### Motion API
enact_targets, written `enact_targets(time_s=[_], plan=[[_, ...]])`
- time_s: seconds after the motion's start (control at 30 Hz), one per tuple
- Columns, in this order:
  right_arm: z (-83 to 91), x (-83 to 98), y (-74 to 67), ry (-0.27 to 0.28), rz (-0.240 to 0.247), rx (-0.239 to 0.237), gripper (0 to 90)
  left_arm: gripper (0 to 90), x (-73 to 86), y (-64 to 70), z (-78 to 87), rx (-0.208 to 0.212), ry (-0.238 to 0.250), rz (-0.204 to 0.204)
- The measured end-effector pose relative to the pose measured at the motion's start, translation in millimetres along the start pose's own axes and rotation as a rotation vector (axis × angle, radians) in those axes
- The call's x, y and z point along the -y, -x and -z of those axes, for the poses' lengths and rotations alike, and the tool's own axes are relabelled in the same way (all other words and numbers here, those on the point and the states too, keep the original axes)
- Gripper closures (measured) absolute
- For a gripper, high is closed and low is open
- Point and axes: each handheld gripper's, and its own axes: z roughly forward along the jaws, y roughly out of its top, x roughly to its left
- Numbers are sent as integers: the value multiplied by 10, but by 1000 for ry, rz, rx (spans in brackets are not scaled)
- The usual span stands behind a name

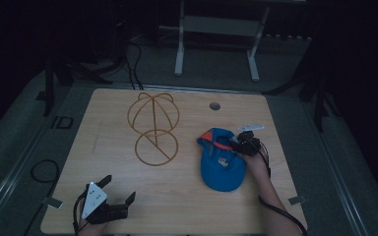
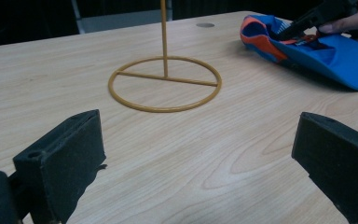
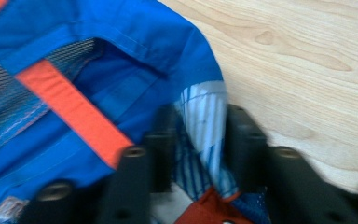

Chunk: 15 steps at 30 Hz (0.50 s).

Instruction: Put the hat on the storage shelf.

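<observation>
Your right gripper (image 1: 237, 142) is pinching the rim of the blue cap (image 1: 221, 167), which is lying upside down at the right of the worktop (image 1: 177, 196), about midway between near and far. In the right gripper view the two black jaws are standing close together on a fold of the cap's edge, with the white and blue striped lining bunched between them; the pads look to be pressing on that fabric. The cap is lying open like a shallow bowl, and apart from your jaw tips it is holding just its own lining, a small pale label and an orange band (image 3: 74, 112) that is running across blue mesh. The cloth is looking soft and stitched, the brim smooth and rounded.

Your left gripper (image 1: 115, 191) is resting at the near left corner, its jaws standing wide apart and gripping nothing, with bare wood between them.

To the left of the cap, nearer the far edge, a thin yellow wire stand (image 1: 153, 129) is standing: a flat ring base with a crossbar, an upright rod, and a rounded, dome-like wire frame on top. The worktop is pale wood grain with rounded corners.
</observation>
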Motion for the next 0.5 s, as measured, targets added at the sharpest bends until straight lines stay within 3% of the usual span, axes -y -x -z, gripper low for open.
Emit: enact_targets(time_s=[0.07,0.1,0.23,0.5], plan=[[1,-5,-35,-9,28,25,857,26,2,-4,-2,2,-5,4],[5,-13,-33,-18,34,12,871,26,3,-4,-4,-3,-6,5],[32,-41,-46,-30,57,-10,885,26,-1,-8,-4,3,-5,11],[387,-257,-129,61,83,-39,891,27,-4,-11,-3,5,-5,20]])
